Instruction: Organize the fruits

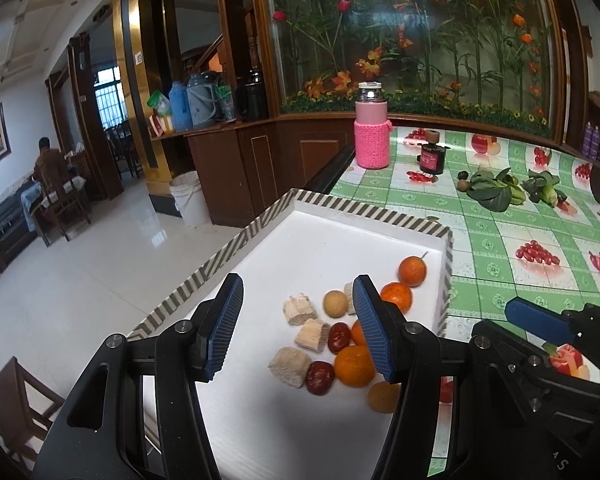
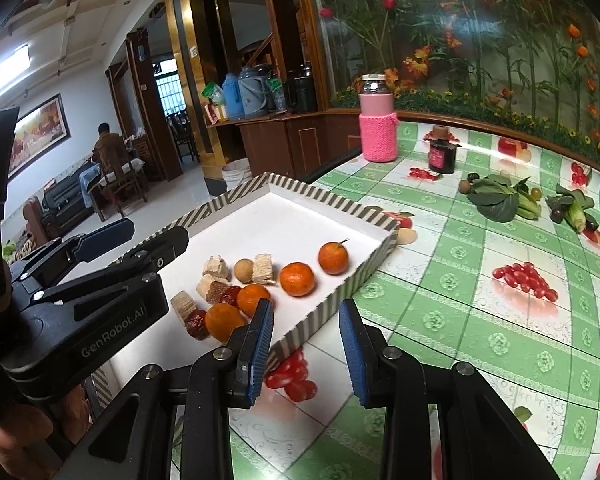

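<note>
Both the left gripper (image 1: pixel 296 330) and the right gripper (image 2: pixel 306 348) are hanging part-open and empty, the small orange mandarins (image 1: pixel 355 366) lying at one o'clock in the shallow white stripe-rimmed tray (image 1: pixel 342 202), so any pick is calling for straddling one fruit squarely.

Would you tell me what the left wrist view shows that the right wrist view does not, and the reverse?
Only the left wrist view shows a pale round fruit at the tray's near end, partly behind the open left gripper. Only the right wrist view shows the corn cob clearly, and the open right gripper over the tablecloth. Both share the striped tray, oranges, red dates and pink bottle.
</note>
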A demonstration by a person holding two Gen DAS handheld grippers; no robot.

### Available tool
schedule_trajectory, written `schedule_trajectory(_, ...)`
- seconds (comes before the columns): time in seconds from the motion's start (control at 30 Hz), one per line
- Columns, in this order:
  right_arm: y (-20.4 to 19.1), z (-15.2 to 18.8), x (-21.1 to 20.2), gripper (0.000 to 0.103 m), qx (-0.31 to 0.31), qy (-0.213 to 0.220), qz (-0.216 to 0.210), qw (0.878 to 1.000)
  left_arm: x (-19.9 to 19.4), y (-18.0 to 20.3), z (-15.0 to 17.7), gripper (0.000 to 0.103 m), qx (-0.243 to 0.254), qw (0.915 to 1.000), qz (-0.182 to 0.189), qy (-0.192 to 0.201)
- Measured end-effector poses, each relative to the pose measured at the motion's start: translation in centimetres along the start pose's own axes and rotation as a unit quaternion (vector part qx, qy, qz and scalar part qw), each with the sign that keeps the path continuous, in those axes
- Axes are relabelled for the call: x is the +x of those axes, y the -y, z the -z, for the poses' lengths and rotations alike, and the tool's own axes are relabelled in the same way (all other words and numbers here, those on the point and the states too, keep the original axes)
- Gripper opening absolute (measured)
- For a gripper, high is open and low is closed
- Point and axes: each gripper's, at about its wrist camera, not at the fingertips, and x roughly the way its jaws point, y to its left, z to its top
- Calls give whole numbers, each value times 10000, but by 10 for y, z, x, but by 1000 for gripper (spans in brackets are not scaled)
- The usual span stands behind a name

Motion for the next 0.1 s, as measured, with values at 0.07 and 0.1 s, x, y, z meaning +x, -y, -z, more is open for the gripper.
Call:
schedule_trajectory(0.07, 8, 0, -4, 33, 53, -4, 98, 9999, 1, 9, -2, 57, 2, 9999, 162, -48)
schedule_trajectory(0.1, 13, 1, -7, 33, 82, -6, 174, 9998, 1, 14, -3, 57, 17, 9997, 252, -80)
